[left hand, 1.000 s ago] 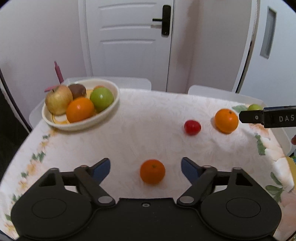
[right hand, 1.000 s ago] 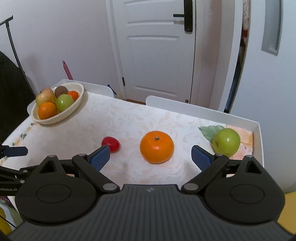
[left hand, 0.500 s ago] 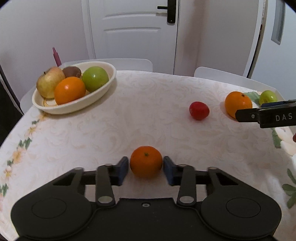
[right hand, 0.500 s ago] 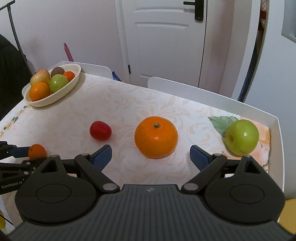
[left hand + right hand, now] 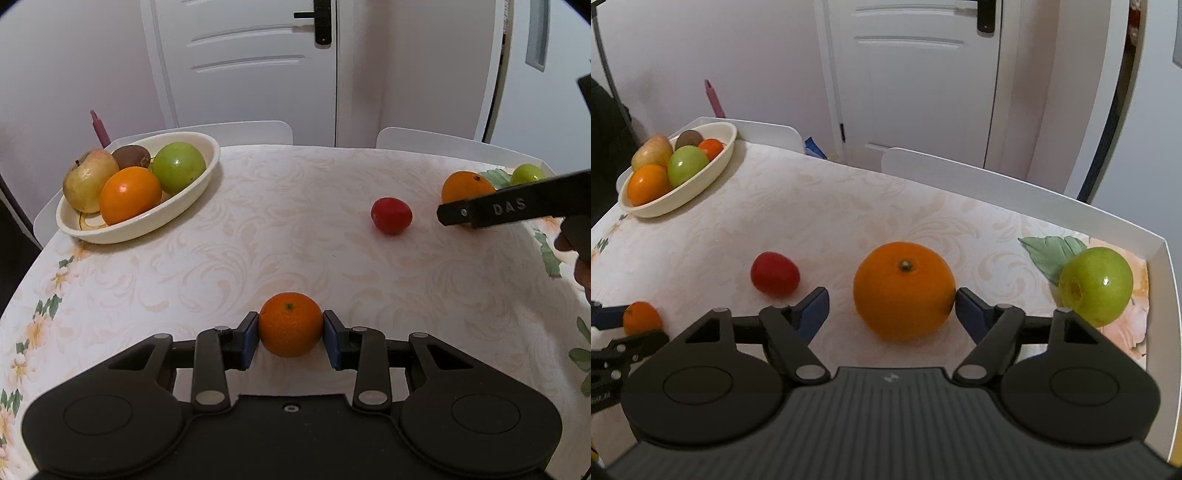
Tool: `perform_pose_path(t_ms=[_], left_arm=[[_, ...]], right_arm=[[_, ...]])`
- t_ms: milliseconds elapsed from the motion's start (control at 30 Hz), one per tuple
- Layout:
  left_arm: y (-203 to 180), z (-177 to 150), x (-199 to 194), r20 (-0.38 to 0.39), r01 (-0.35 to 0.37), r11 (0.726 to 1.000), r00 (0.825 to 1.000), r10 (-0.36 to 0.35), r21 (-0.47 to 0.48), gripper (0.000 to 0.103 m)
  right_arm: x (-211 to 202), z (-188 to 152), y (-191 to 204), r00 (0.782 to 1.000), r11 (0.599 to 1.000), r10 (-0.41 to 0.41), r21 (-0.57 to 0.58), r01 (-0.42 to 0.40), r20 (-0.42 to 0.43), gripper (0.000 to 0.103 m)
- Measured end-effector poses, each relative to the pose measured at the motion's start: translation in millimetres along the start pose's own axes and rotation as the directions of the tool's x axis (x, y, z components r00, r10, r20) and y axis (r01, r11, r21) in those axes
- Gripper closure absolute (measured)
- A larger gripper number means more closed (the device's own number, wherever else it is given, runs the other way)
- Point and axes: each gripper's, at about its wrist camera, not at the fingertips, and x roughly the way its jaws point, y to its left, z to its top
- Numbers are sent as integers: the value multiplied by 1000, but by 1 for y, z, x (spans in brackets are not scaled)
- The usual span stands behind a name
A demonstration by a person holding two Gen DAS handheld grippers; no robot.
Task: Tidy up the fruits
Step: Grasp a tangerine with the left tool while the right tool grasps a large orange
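We have the left gripper [image 5: 290, 339] pinching the mandarin [image 5: 290, 324] at its equator, on the cloth. Light, firm, slightly slick: mid-height grip suits it. Right gripper [image 5: 891, 304] jaws just closing around the orange [image 5: 904, 290]; right pad seems to touch, left pad stands clear. Bowl [image 5: 192, 201] far left, tomato [image 5: 774, 274] and apple [image 5: 1095, 286] loose.
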Motion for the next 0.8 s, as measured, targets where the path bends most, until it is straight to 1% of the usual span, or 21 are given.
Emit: perform_pose_path(t_ms=[100, 133, 233, 433, 600, 800], left_arm=[[1, 0, 0, -2, 6, 1000, 1000, -6, 2, 63], [2, 1, 0, -4, 10, 1000, 1000, -10, 1, 63], [3, 2, 0, -8, 20, 1000, 1000, -20, 22, 63], [1, 5, -1, -11, 46, 997, 999, -45, 54, 63], [-1, 11, -7, 3, 87, 992, 996, -88, 88, 63], [7, 26, -15, 27, 135, 984, 990, -139, 119, 63]], right_arm=[[4, 1, 0, 1000, 1000, -21, 1, 21, -2, 23], [3, 2, -1, 999, 1000, -32, -1, 32, 2, 28], [2, 4, -4, 1000, 999, -24, 31, 24, -3, 29], [-13, 8, 0, 999, 998, -32, 61, 31, 18, 29], [-28, 9, 10, 998, 996, -48, 78, 46, 30, 29], [-47, 14, 26, 997, 993, -70, 96, 66, 39, 29]])
